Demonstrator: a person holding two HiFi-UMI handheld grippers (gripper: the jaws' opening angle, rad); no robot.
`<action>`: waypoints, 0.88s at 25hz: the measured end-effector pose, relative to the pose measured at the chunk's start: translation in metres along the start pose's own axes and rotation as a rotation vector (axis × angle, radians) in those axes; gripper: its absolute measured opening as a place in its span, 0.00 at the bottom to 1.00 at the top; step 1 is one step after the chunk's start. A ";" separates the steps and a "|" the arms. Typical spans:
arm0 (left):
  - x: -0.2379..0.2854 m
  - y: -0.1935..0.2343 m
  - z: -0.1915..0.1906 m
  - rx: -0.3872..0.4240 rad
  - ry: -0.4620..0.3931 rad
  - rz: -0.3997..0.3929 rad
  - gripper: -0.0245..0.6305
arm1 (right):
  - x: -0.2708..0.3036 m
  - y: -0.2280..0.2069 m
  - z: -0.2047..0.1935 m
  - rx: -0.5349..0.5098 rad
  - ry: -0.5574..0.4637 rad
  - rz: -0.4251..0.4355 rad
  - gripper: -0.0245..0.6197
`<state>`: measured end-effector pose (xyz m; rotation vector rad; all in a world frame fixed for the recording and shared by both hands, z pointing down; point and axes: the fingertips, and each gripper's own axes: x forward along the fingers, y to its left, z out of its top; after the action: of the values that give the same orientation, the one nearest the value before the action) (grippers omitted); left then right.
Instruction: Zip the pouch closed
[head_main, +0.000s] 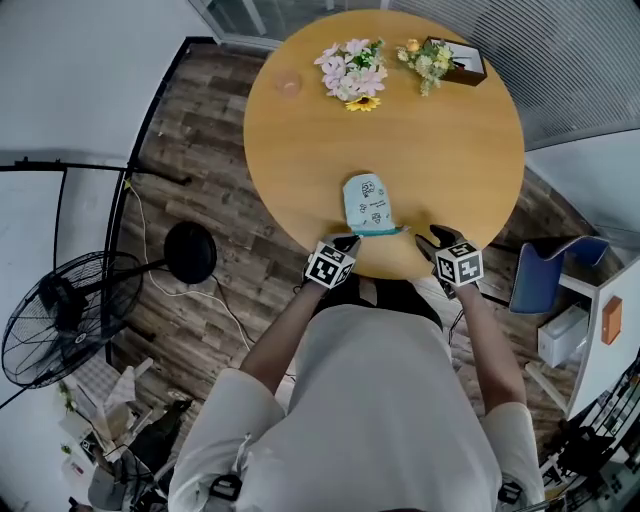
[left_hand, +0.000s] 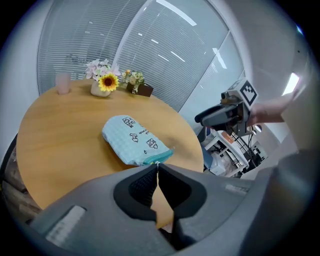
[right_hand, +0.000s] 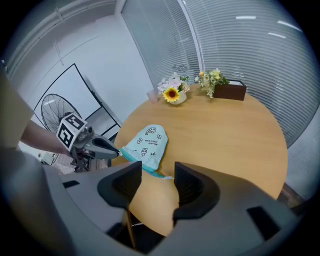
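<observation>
Right claw (right_hand: 152, 180) wide open, left claw (left_hand: 157, 169) closed at pouch (left_hand: 131, 140) corner

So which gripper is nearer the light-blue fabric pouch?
Left gripper, at the light-blue fabric pouch's near corner; the right gripper stands clear beyond its zip end.

Round tan wooden tabletop (head_main: 300, 170): smooth, satin sheen. Pale-turquoise printed cloth pouch (head_main: 366, 203): soft, matt weave, teal trim. Left claw (left_hand: 158, 166) and right claw (right_hand: 157, 168): grey matt plastic, black textured pads (left_hand: 142, 185).
</observation>
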<state>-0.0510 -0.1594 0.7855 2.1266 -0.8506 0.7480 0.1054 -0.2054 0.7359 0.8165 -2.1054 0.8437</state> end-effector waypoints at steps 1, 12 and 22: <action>0.002 0.001 -0.004 0.002 0.010 0.002 0.07 | -0.001 0.003 -0.005 0.002 0.004 0.003 0.35; -0.021 0.010 -0.027 -0.026 -0.005 0.036 0.22 | -0.002 0.038 -0.016 -0.022 -0.012 0.029 0.35; -0.077 0.005 -0.022 -0.032 -0.108 0.073 0.22 | -0.023 0.067 -0.010 -0.071 -0.071 -0.004 0.35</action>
<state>-0.1073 -0.1187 0.7448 2.1332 -0.9952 0.6568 0.0718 -0.1521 0.7022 0.8238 -2.1821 0.7437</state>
